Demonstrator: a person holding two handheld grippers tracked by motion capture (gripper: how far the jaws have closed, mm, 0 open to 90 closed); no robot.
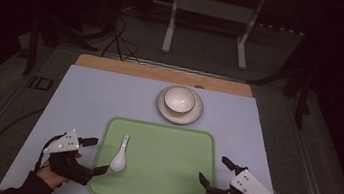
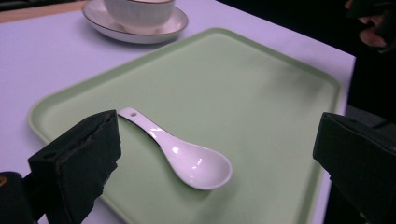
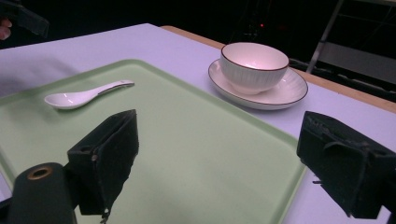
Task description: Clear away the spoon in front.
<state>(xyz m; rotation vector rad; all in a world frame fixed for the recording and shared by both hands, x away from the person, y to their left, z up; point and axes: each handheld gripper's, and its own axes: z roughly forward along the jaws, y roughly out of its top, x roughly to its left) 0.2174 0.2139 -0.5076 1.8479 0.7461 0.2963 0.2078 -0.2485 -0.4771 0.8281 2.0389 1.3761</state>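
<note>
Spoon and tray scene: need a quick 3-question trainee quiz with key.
1. True or false: the spoon lies on the green tray.
2. What sits on the saucer? A) cup B) bowl C) spoon
3. Which gripper is nearer the spoon?

Key:
1. True, near the tray's left edge.
2. B, the white bowl, beyond the tray.
3. The left gripper; the right gripper is at the tray's other side. Both have their jaws apart.

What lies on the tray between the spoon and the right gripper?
Nothing: in the high view, the green tray is bare from the white spoon across to the open right gripper. The right gripper view agrees.
</note>
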